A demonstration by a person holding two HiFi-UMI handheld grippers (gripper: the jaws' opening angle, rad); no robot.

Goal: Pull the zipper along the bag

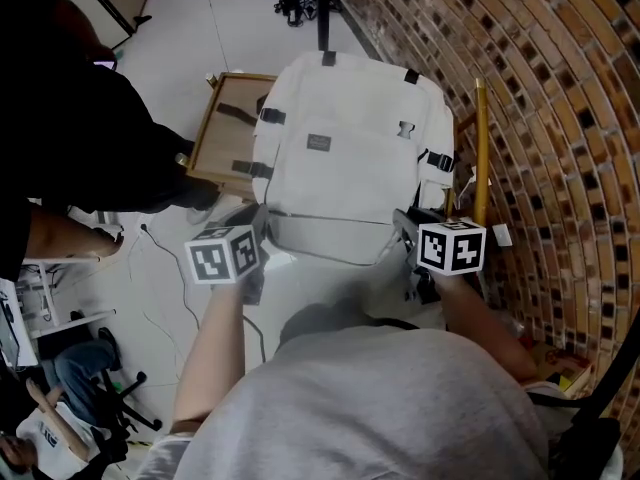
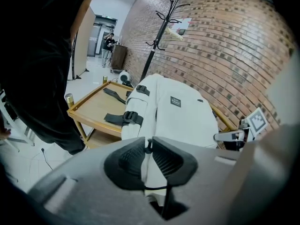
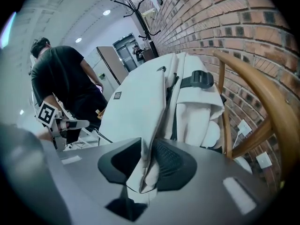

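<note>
My left gripper [image 2: 149,143] is pinched tight on the zipper pull [image 2: 148,149] at the near left corner of the white bag [image 1: 340,158] — my right gripper [image 3: 149,146] stands slack-jawed, a fold of the bag's side loose between them — bag propped on a wooden chair [image 3: 262,93] by the brick wall [image 1: 560,88].

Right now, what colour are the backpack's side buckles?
Black plastic side buckles; left gripper view shows them best.

Right gripper [image 3: 147,170]: jaws apart, a fold of the white bag [image 3: 136,111] lying loosely between the pads. The bag stands upright against a wooden chair [image 3: 262,95] (black buckle [image 3: 201,78] on its side strap), beside the brick wall [image 3: 225,18]. Behind: person in black [image 3: 65,74], coat stand [image 3: 140,18].
</note>
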